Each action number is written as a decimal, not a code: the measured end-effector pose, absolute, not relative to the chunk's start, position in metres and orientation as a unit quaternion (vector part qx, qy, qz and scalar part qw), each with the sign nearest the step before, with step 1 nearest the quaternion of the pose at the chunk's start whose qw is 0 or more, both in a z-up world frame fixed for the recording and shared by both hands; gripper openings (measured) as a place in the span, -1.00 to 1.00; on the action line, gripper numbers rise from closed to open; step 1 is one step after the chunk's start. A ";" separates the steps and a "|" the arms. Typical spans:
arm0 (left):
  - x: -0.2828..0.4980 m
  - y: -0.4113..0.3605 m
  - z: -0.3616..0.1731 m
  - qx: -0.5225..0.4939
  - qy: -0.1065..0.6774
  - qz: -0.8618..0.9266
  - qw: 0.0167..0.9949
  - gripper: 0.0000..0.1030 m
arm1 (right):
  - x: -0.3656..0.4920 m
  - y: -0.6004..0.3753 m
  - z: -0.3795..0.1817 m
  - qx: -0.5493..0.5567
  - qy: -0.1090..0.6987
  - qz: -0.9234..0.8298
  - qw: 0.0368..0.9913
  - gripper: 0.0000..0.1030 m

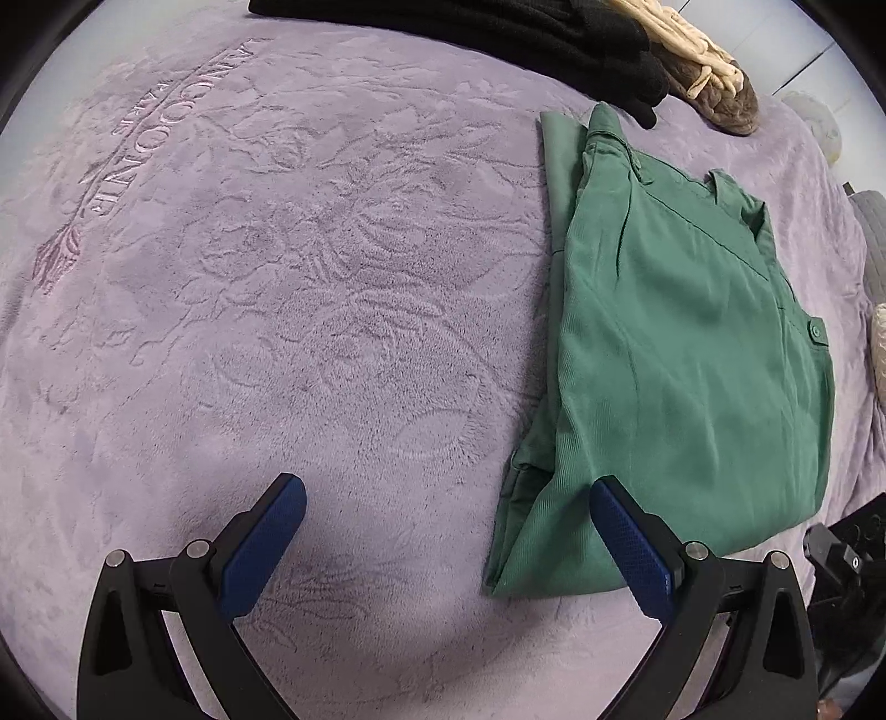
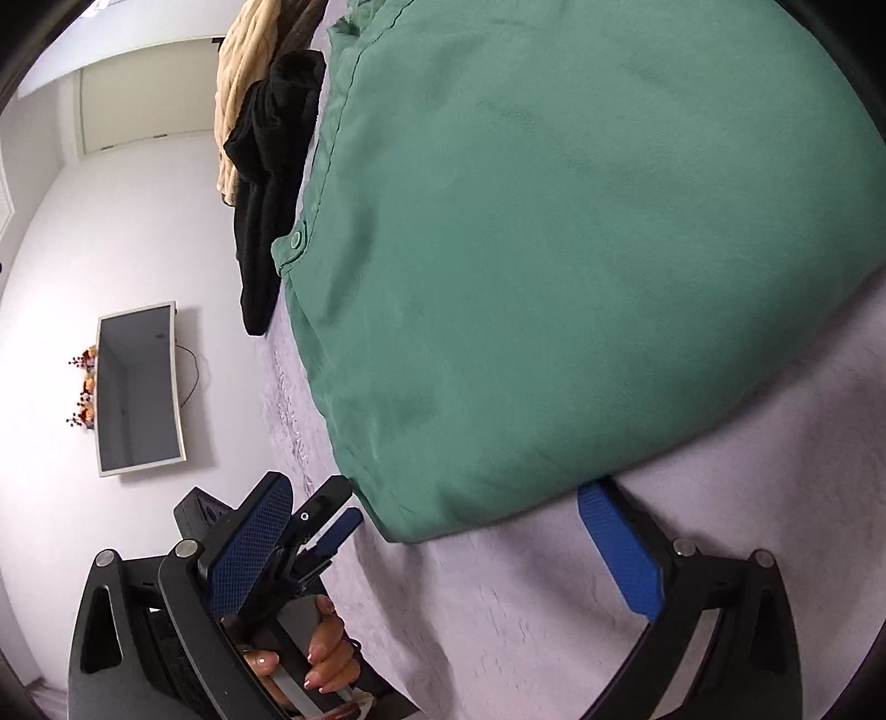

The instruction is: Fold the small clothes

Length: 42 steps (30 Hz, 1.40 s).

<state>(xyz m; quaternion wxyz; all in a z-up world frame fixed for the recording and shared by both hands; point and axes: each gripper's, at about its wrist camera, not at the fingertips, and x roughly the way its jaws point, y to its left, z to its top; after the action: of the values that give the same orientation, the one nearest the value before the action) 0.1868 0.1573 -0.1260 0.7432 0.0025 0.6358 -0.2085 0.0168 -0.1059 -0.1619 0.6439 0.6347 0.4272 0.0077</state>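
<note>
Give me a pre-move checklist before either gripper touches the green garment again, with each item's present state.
1. Left gripper open and holding nothing: ok.
2. Right gripper open and holding nothing: ok.
3. Green garment lies folded and flat on the purple blanket: ok.
4. Fold edges neatly aligned: not ok; a layer sticks out along the left side.
5. Black clothes and the beige piece lie apart from the garment: ok.
6. Right gripper's right finger clear of the garment's hem: cannot tell; its tip sits right at the edge.
</note>
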 end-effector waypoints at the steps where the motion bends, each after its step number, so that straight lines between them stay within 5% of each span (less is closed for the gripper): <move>1: 0.188 0.157 -0.126 -0.002 0.636 -0.213 0.742 1.00 | 0.023 -0.103 -0.164 0.638 0.424 0.010 0.643 0.99; 4: 0.196 0.155 -0.128 -0.033 0.642 -0.236 0.729 1.00 | 0.034 -0.101 -0.167 0.659 0.403 0.017 0.635 0.86; 6: 0.200 0.154 -0.132 -0.060 0.648 -0.252 0.717 1.00 | 0.038 -0.101 -0.169 0.678 0.390 0.017 0.623 -0.30; 7: 0.203 0.151 -0.133 -0.073 0.650 -0.261 0.710 1.00 | 0.040 -0.102 -0.171 0.682 0.392 0.016 0.617 -0.53; 9: 0.205 0.141 -0.134 -0.096 0.653 -0.280 0.697 1.00 | 0.038 -0.108 -0.167 0.687 0.378 0.030 0.619 -0.68; 20: 0.234 0.074 -0.137 -0.195 0.664 -0.383 0.612 1.00 | 0.043 -0.114 -0.131 0.640 0.382 0.078 0.662 -0.69; 29: 0.218 0.026 -0.134 -0.063 0.655 -0.376 0.652 0.99 | 0.020 -0.103 -0.144 0.570 0.498 0.054 0.652 -0.60; 32: 0.217 0.023 -0.139 -0.051 0.657 -0.358 0.661 0.99 | 0.003 -0.123 -0.130 0.538 0.512 0.036 0.668 0.25; 35: 0.216 0.019 -0.139 -0.045 0.657 -0.342 0.670 0.98 | -0.014 -0.157 -0.107 0.504 0.498 -0.004 0.706 0.18; 38: 0.211 0.016 -0.139 0.020 0.643 -0.293 0.707 -0.05 | -0.024 -0.192 -0.086 0.459 0.474 -0.050 0.750 -0.61; 39: 0.210 0.017 -0.139 0.018 0.640 -0.293 0.710 -0.37 | -0.024 -0.200 -0.084 0.447 0.474 -0.062 0.756 -0.69; 42: 0.212 0.023 -0.130 -0.021 0.639 -0.302 0.708 -0.67 | -0.019 -0.212 -0.092 0.420 0.479 -0.084 0.766 -0.76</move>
<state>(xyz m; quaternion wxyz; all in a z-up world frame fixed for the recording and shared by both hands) 0.2123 0.0233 -0.1297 0.7076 -0.0215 0.6386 -0.3017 -0.0190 -0.2119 -0.0920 0.7658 0.4201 0.4795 -0.0842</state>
